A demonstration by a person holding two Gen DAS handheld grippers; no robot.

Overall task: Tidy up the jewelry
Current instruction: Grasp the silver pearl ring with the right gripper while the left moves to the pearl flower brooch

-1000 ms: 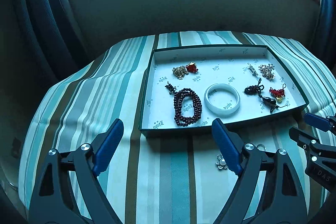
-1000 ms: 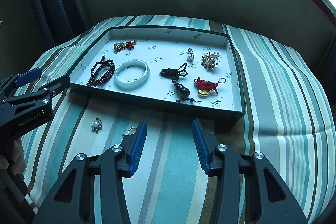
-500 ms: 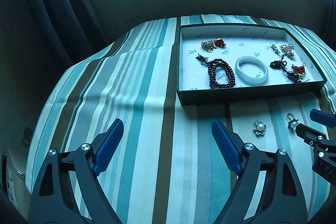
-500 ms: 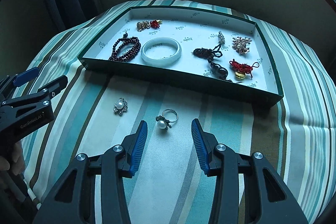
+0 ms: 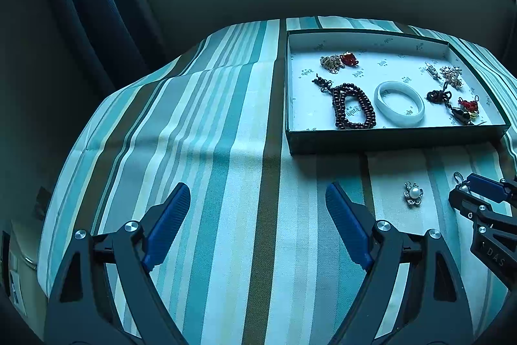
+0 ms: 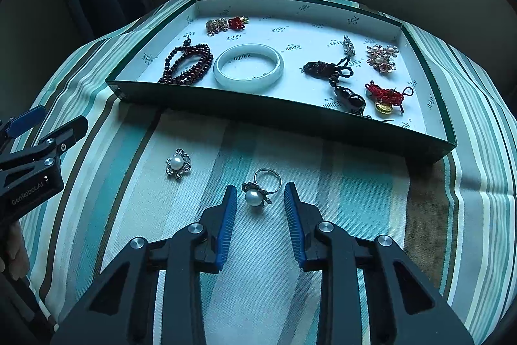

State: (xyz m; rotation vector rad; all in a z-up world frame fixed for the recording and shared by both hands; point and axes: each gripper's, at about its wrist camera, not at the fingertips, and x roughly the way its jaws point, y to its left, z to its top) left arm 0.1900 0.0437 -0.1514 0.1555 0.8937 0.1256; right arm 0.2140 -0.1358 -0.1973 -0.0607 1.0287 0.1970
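A pearl ring [image 6: 260,188] lies on the striped cloth between the fingertips of my open right gripper [image 6: 260,199], not touched. A pearl flower brooch [image 6: 178,164] lies to its left; it also shows in the left wrist view [image 5: 413,193]. A dark green tray [image 6: 290,110] behind them holds a white bangle [image 6: 248,67], dark bead bracelet [image 6: 189,64], and several charms. My left gripper [image 5: 258,215] is open and empty over bare cloth, left of the tray [image 5: 387,139].
The table is round, draped in a striped cloth [image 5: 200,125] that falls off at the edges. A dark wall and curtain [image 5: 97,5] stand behind. The left gripper's body [image 6: 32,160] shows at the right wrist view's left edge.
My right gripper has moved down and forward so the pearl ring sits between its fingers. My left gripper has shifted left, away from the tray. Both stay open.
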